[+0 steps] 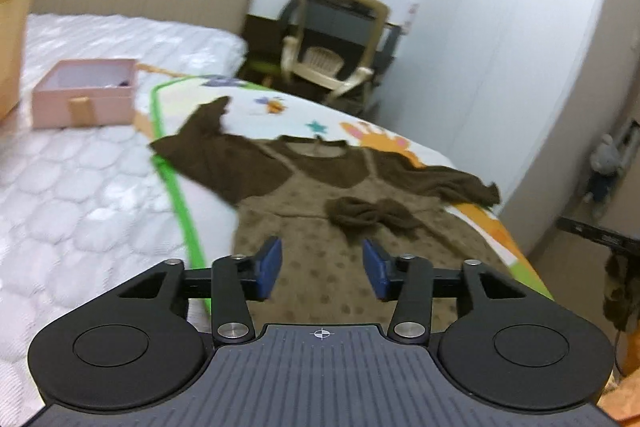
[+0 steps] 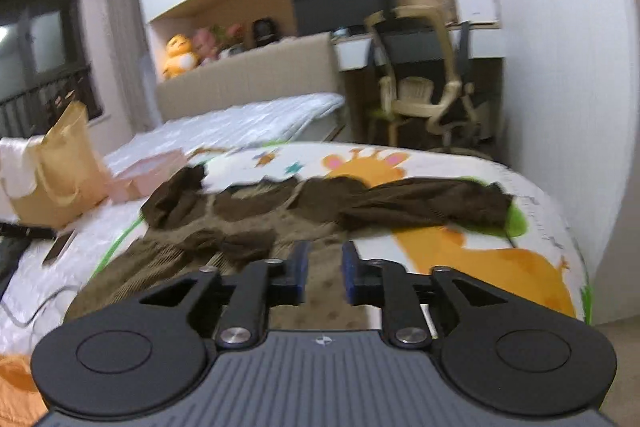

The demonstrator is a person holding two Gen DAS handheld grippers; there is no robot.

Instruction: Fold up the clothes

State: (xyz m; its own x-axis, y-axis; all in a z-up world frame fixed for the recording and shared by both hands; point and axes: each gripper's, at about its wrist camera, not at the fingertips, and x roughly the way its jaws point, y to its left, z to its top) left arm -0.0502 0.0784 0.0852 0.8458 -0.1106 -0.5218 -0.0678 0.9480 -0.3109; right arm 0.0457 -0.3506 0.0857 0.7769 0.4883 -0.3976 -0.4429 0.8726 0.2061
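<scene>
A small brown dress (image 1: 316,235) with dark brown sleeves and a dark bow (image 1: 372,215) lies spread flat on a cartoon-print mat (image 1: 280,107) on the bed. My left gripper (image 1: 322,269) is open and empty, hovering over the dress's dotted skirt. In the right wrist view the same dress (image 2: 248,223) lies ahead, one dark sleeve (image 2: 424,205) stretched right. My right gripper (image 2: 325,273) is open with a narrower gap, empty, above the skirt's right edge.
A pink open box (image 1: 86,93) sits on the white quilted mattress (image 1: 80,195) to the left. A tan paper bag (image 2: 64,167) stands beside it. A desk chair (image 1: 332,39) and desk stand beyond the bed; a wall (image 1: 500,67) is at right.
</scene>
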